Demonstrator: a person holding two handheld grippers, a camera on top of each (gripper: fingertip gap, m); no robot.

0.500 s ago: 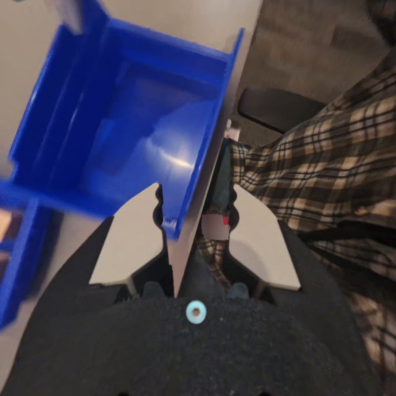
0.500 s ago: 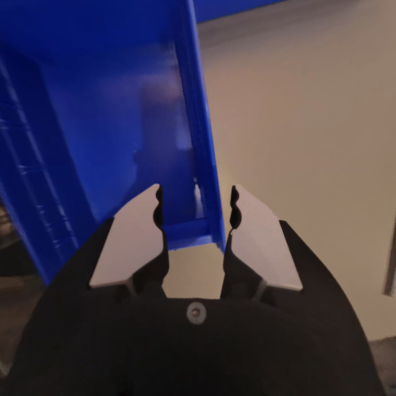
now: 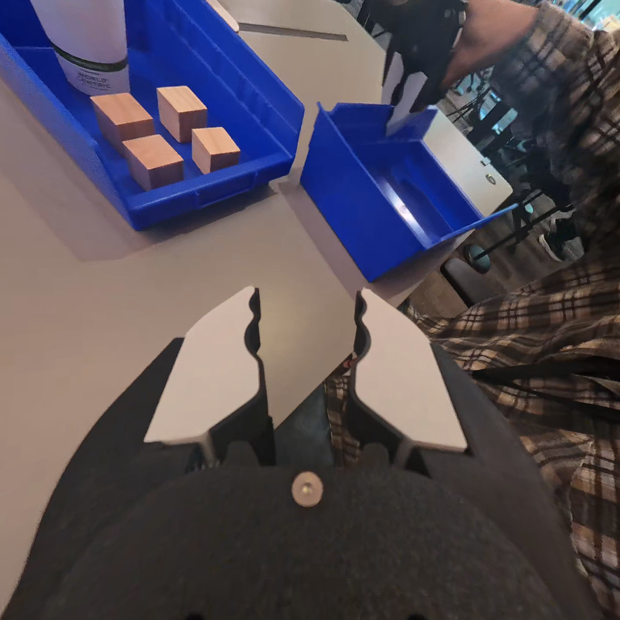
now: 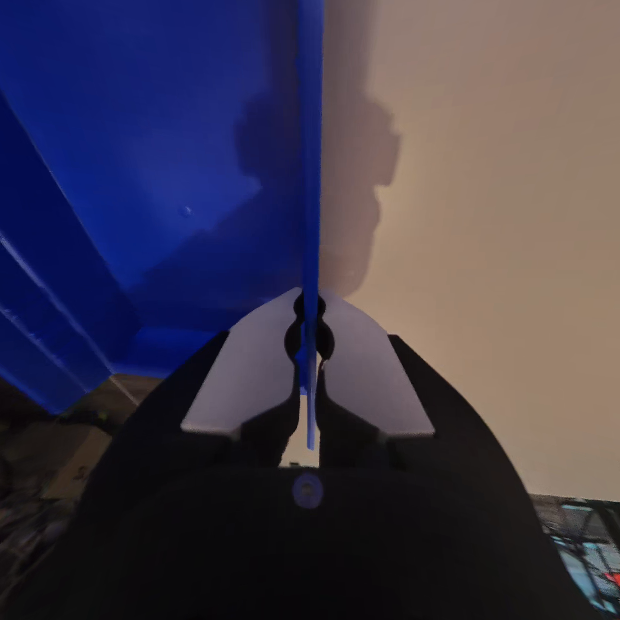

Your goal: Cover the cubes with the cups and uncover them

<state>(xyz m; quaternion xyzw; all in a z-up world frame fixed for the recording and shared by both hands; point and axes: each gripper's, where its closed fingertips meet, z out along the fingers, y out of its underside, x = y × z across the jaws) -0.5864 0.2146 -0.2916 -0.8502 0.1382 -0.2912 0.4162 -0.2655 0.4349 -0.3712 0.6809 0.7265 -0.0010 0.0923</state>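
Left gripper (image 3: 307, 295) released above the surface (image 3: 100, 302); beyond it, right gripper (image 4: 310, 302) clenched on the small blue bin's (image 3: 352, 201) wall, four wooden cubes (image 3: 161, 134) and white cup (image 3: 90, 43) inside the adjacent large blue bin (image 3: 201, 198).

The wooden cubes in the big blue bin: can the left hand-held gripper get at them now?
Probably yes: the left hand-held gripper is open and empty, and the wooden cubes lie uncovered.
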